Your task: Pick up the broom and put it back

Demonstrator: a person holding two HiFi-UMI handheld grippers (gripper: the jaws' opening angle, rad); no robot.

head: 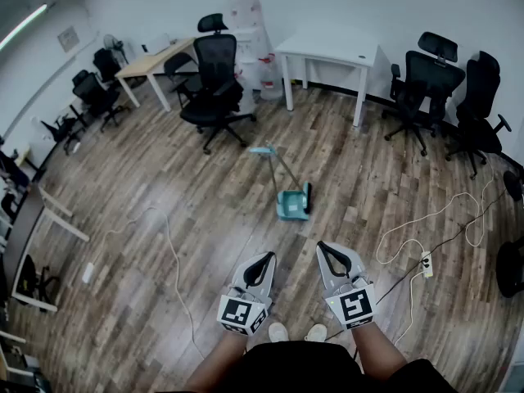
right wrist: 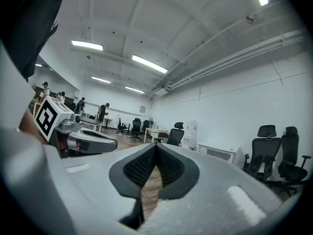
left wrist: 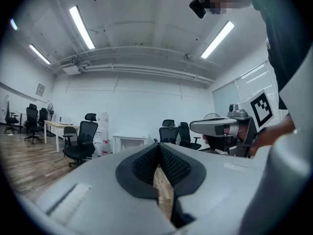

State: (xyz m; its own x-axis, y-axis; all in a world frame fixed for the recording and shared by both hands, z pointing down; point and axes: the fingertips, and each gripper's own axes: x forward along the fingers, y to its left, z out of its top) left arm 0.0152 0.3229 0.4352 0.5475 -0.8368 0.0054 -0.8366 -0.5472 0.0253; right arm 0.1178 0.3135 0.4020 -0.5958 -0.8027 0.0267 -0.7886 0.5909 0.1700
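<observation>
Broom (head: 281,169), with what looks like a teal dustpan (head: 293,205), sits on the wood floor (head: 205,219) far out past the tips of both jaws, and only the head view shows it, while the left gripper (left wrist: 159,151) and right gripper (right wrist: 155,148) are both closed tight, holding nothing.

Bright, even; ceiling tube lights (left wrist: 82,27); fisheye edges dark.
</observation>
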